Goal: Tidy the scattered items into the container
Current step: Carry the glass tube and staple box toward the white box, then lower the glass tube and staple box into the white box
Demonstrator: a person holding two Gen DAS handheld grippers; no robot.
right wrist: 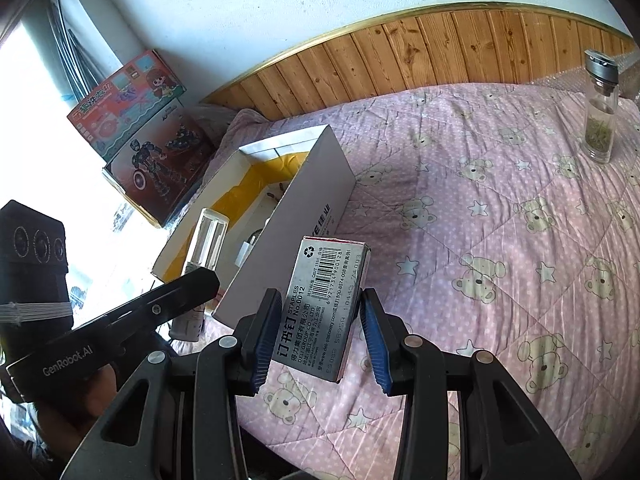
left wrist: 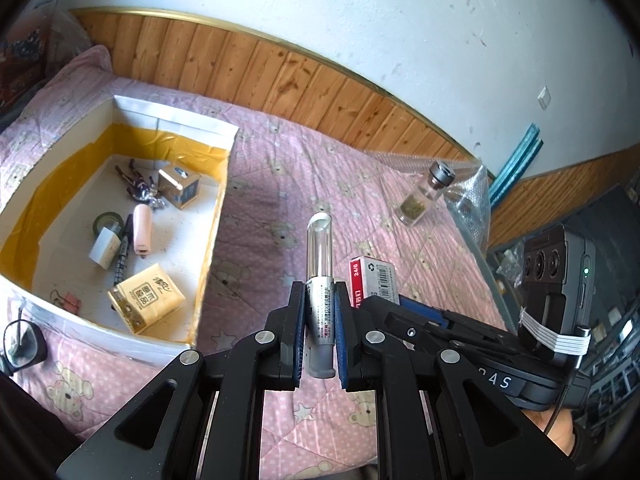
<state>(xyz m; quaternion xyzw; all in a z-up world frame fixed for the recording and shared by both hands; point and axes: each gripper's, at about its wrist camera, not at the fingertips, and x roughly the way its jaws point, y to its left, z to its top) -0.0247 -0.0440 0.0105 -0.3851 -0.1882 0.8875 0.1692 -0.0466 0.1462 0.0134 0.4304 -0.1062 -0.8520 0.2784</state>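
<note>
Cardboard box (left wrist: 224, 216), open-topped with yellow tape lining its inner walls, sits at the left of the left wrist view on a pink bear-print quilt (left wrist: 280, 184). Inside it lie a tissue pack (left wrist: 146, 298), a black pen (left wrist: 124, 248), a pink stapler-like item (left wrist: 142, 229), a roll of tape (left wrist: 107, 222), a small white box (left wrist: 105, 248), a small tin box (left wrist: 179, 188) and a toy figure (left wrist: 134, 182). Right of the box, raised over the quilt, the left gripper (left wrist: 319, 304) is clamped tight on a grey tube with a clear cap (left wrist: 319, 264); the tube stands between the blue pads, its cap pointing away from the camera, beyond the box's near right corner. Just to its right the right gripper (right wrist: 320, 322) grips a staples box (right wrist: 326, 308) by its long sides, jaws partly spread to the box's width, label facing up. In the right wrist view the staples box hangs above the quilt, just right of the cardboard box's outer wall. Farther right, well apart from both grippers, a glass bottle with a metal cap (left wrist: 424, 196) stands on the quilt near bubble wrap (left wrist: 468, 196) and the wood-panelled wall (left wrist: 320, 80).
</note>
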